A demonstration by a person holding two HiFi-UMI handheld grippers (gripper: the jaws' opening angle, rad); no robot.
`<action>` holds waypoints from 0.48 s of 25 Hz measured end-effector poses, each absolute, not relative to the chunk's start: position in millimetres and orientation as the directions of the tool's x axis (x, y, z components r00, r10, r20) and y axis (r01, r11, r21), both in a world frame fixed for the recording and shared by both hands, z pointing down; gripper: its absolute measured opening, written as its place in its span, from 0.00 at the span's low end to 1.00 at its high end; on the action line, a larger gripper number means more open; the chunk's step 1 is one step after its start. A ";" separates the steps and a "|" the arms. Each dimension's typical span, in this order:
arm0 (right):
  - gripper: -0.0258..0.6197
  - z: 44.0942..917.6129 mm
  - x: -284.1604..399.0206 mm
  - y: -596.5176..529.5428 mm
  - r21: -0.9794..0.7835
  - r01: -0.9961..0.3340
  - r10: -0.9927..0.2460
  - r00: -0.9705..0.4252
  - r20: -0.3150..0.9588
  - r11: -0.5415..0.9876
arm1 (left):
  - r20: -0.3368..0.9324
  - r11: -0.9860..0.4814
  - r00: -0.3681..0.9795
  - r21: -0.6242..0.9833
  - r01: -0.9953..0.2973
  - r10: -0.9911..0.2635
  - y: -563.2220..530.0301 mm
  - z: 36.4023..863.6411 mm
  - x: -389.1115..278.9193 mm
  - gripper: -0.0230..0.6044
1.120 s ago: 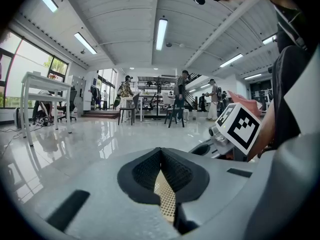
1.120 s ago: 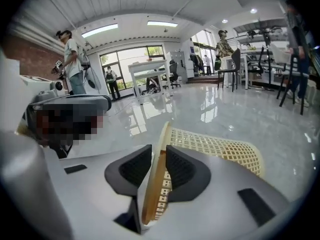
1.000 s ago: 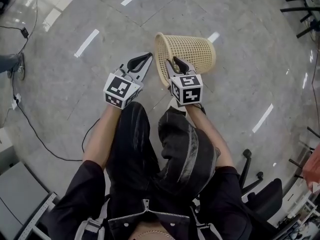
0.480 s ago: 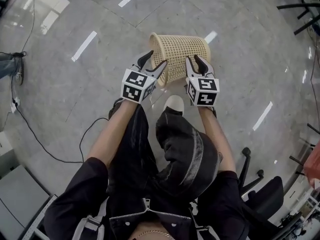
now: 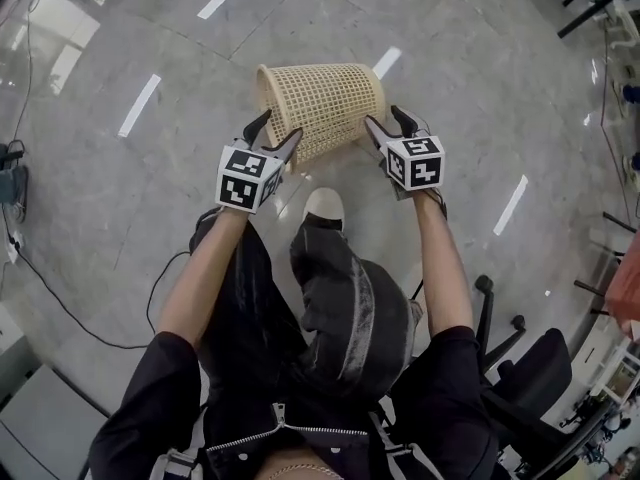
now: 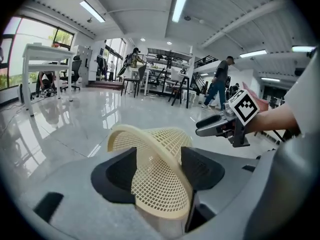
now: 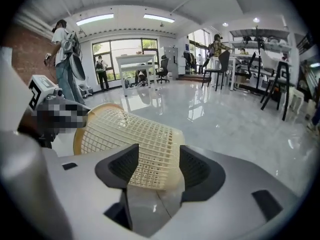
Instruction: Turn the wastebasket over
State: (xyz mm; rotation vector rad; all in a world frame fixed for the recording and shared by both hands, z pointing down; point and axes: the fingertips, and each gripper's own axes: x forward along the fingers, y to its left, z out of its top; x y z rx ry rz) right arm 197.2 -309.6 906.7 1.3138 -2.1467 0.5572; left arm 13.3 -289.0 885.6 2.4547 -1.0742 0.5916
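The wastebasket (image 5: 320,103) lay sideways, turn unfinished; my left tool (image 5: 277,130) and right tool (image 5: 388,120) had just opened, straddling it without gripping.

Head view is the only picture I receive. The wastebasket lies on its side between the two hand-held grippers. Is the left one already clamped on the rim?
Observer: No. The left gripper view shows the jaws of the left hand-held gripper standing apart. They have just been opening. The rim of the wastebasket passes between them without being clamped.
Operator: And the right one, at the closed end?
Observer: The right gripper view shows the right hand-held gripper with its jaws apart too, also just opened. The basket's bottom edge sits between them, and the pads do not seem to press on it.
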 end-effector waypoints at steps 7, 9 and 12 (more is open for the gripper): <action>0.45 931.6 200.7 -304.6 -0.284 -0.877 -0.611 -0.476 0.633 0.388 | 0.538 -0.634 0.584 0.114 -0.765 -0.607 -304.8 879.9 -15.9 0.47; 0.45 938.5 196.7 -301.2 -0.342 -0.859 -0.592 -0.511 0.623 0.381 | 0.541 -0.625 0.567 0.095 -0.775 -0.621 -310.2 877.9 -27.4 0.46; 0.45 949.2 187.5 -294.4 -0.401 -0.833 -0.553 -0.553 0.623 0.381 | 0.546 -0.623 0.555 0.076 -0.779 -0.627 -315.0 876.5 -43.2 0.46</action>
